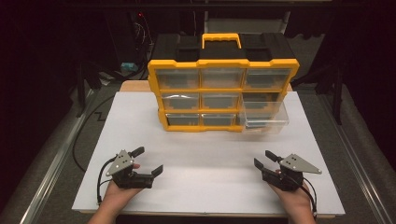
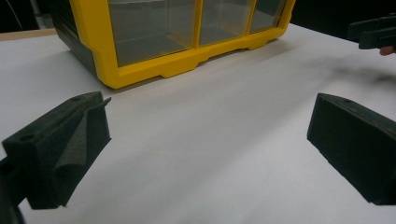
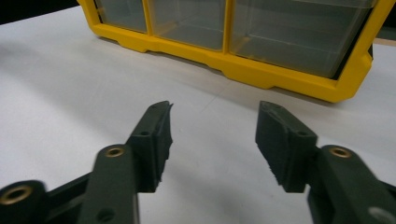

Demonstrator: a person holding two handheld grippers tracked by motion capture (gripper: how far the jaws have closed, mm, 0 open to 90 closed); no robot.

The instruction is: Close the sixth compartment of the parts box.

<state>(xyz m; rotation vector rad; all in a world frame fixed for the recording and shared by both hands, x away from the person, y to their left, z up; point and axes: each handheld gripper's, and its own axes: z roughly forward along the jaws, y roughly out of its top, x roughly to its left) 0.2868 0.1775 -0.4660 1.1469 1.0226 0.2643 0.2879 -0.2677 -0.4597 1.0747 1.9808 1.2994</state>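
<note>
A yellow-framed organiser [image 1: 223, 93] with a black body, a yellow handle and several clear drawers stands at the back middle of the white board [image 1: 205, 154]. Its bottom right drawer [image 1: 265, 117] is pulled partway out toward me. My left gripper [image 1: 150, 160] rests at the front left in a hand, jaws wide open with nothing between them. The left gripper view has its own jaws [image 2: 210, 135] spread over bare board, with the organiser [image 2: 163, 37] ahead. My right gripper [image 1: 261, 158] sits at the front right, jaws [image 3: 212, 135] apart, nothing between, facing the organiser [image 3: 261, 70].
The board lies on a wooden table whose edge [image 1: 135, 84] shows behind the organiser. A black cable [image 1: 81, 135] runs along the left side beside a metal rail [image 1: 51, 172]. Dark equipment stands beyond the table. The right gripper's jaw tips [image 2: 373, 32] show far right in the left gripper view.
</note>
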